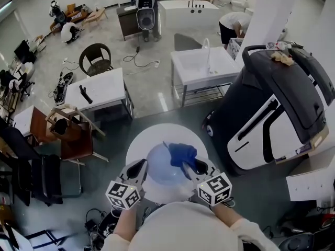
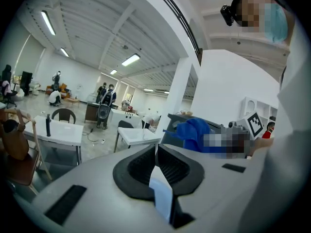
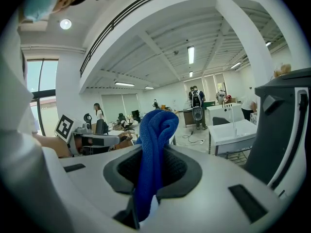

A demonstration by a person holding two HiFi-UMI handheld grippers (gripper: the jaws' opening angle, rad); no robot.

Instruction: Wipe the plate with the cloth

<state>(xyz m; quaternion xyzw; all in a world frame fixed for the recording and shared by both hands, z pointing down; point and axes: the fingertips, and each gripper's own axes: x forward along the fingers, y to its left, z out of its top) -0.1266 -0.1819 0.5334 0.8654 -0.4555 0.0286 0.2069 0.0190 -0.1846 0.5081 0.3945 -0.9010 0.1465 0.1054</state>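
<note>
A pale blue plate (image 1: 162, 167) is held up over a round white table (image 1: 137, 143), close to my chest. My left gripper (image 1: 140, 167) is shut on the plate's left rim. In the left gripper view that rim (image 2: 161, 193) shows edge-on as a thin pale strip between the closed jaws. A blue cloth (image 1: 183, 153) lies against the plate's upper right part, with my right gripper (image 1: 194, 166) shut on it. The right gripper view shows the cloth (image 3: 153, 149) bunched and standing up out of the jaws. From the left gripper view the cloth (image 2: 194, 132) appears to the right.
A large dark and white machine (image 1: 272, 109) stands close on the right. A wooden chair (image 1: 73, 137) and a white table (image 1: 102, 90) are on the left, and a white sink unit (image 1: 201, 64) lies ahead. Cables lie on the floor, and people work at the far end.
</note>
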